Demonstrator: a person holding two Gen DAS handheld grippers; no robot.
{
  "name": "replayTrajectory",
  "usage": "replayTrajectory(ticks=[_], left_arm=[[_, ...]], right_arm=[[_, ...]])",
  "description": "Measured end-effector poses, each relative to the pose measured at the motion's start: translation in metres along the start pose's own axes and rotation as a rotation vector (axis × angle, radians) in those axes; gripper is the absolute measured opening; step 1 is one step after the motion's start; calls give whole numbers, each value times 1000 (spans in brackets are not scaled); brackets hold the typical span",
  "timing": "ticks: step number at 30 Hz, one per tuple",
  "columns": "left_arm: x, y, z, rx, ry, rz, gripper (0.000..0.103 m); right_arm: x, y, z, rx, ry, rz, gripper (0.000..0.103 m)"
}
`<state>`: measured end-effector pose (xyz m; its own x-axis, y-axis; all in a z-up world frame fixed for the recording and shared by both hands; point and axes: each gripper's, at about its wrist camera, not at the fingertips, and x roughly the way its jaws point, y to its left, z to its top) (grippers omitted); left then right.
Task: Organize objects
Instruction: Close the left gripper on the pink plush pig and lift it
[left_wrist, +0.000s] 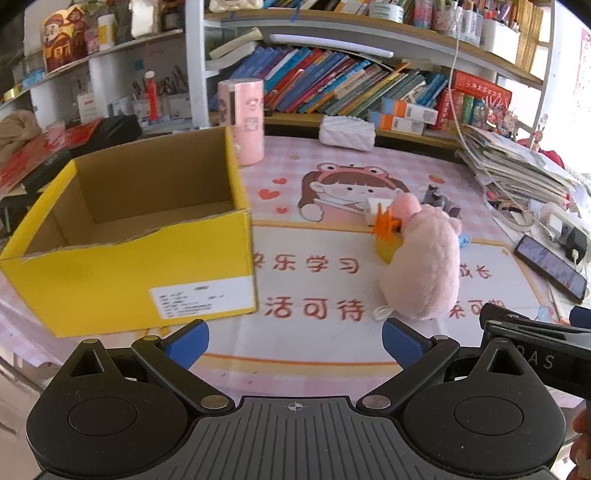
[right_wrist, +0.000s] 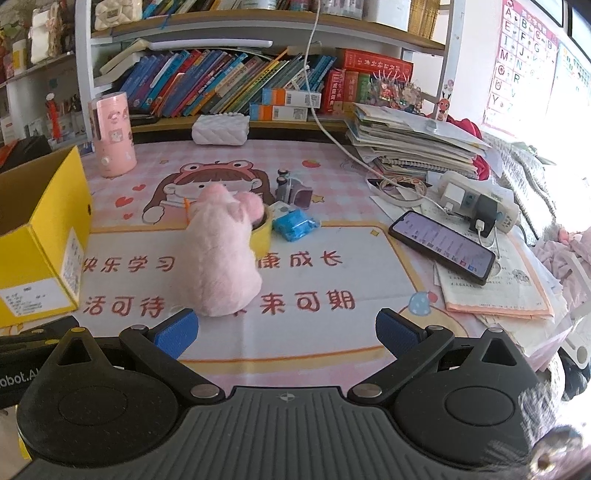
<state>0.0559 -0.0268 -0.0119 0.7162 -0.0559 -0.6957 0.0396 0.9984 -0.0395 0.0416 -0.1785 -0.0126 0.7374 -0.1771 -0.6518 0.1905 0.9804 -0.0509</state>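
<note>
left gripper (left_wrist: 295, 343): jaws wide, empty | right gripper (right_wrist: 287, 332): jaws wide, empty | pink plush pig (right_wrist: 221, 254): on desk mat (right_wrist: 332, 332), 12 o'clock of right gripper, leaning on yellow tape roll (right_wrist: 263, 236) | yellow cardboard box (left_wrist: 129, 236): open, 10 o'clock of left gripper | blue packet (right_wrist: 296, 224): 3 o'clock of tape roll

I count one box (left_wrist: 129, 266), one plush pig (right_wrist: 221, 254) and one tape roll (right_wrist: 263, 230). One blue packet (right_wrist: 297, 226), one phone (right_wrist: 441, 245).
</note>
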Motion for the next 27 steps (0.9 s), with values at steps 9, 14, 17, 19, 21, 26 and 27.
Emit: replayTrajectory(ticks=[9,14,17,19,21,26,27], left_arm=[[20,-23,16,-20,3,-35,101],[32,-40,27,-28,-10,-38,101],[39,-50,32,-33,-14,-37,101],[44,-57,36,-33,-14,-33,101],[48,-64,39,-31,-15,-27,101],[56,-79,45,-10,-20,-17,101],[57,-83,46,-3,-21,-18,100]], right_arm=[[22,-24,21,-11,-13,7,103],[36,-40,34,-16,-32,27,101],[45,-50,43,-19,-37,38,100],[52,-57,48,-15,-40,47,100],[57,-63,52,-10,-43,57,100],[71,-77,62,2,-44,78,100],[73,-80,64,6,-43,81,100]])
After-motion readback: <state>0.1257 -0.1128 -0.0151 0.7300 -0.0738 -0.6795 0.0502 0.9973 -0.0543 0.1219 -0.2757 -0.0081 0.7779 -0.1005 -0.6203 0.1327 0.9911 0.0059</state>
